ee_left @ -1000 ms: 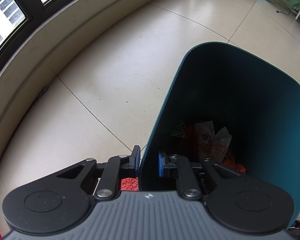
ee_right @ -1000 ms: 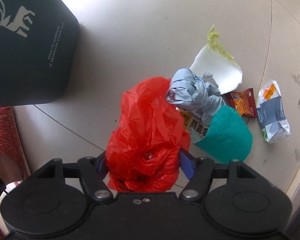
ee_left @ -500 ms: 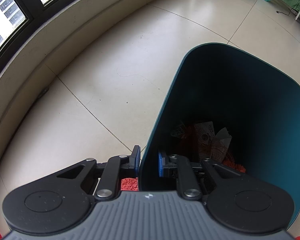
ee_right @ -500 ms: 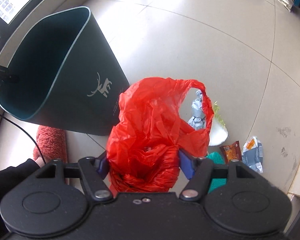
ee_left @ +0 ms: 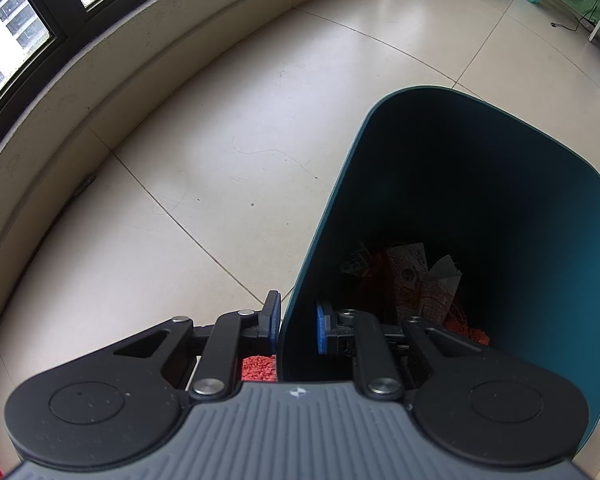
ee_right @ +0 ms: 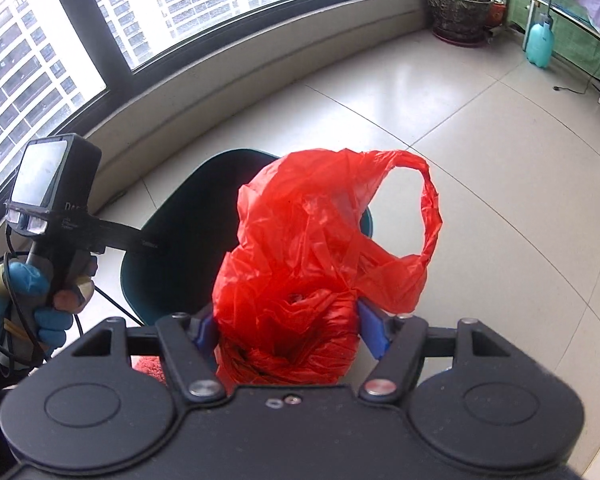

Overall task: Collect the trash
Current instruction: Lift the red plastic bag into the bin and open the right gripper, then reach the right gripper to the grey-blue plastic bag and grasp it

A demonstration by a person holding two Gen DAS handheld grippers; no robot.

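the dark teal bin (ee_left: pixel 480 216) stands on the tiled floor (ee_left: pixel 220 160), its near wall pinched between the narrow jaws of the left gripper (ee_left: pixel 298 322), unmoved since a second ago; paper scraps with unreadable print (ee_left: pixel 408 276) lie inside, beyond the inner jaw. the red plastic bag (ee_right: pixel 316 256) bulges between the right gripper's (ee_right: pixel 288 330) wide-set jaws, clamped by both pads; a second ago it hung low over floor litter, now it is raised before the bin's mouth. small white lettering on the left gripper's arm is illegible.

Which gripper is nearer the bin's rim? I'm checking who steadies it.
Left. The left gripper is clamped on the bin wall; the right gripper holds the red bag above it.
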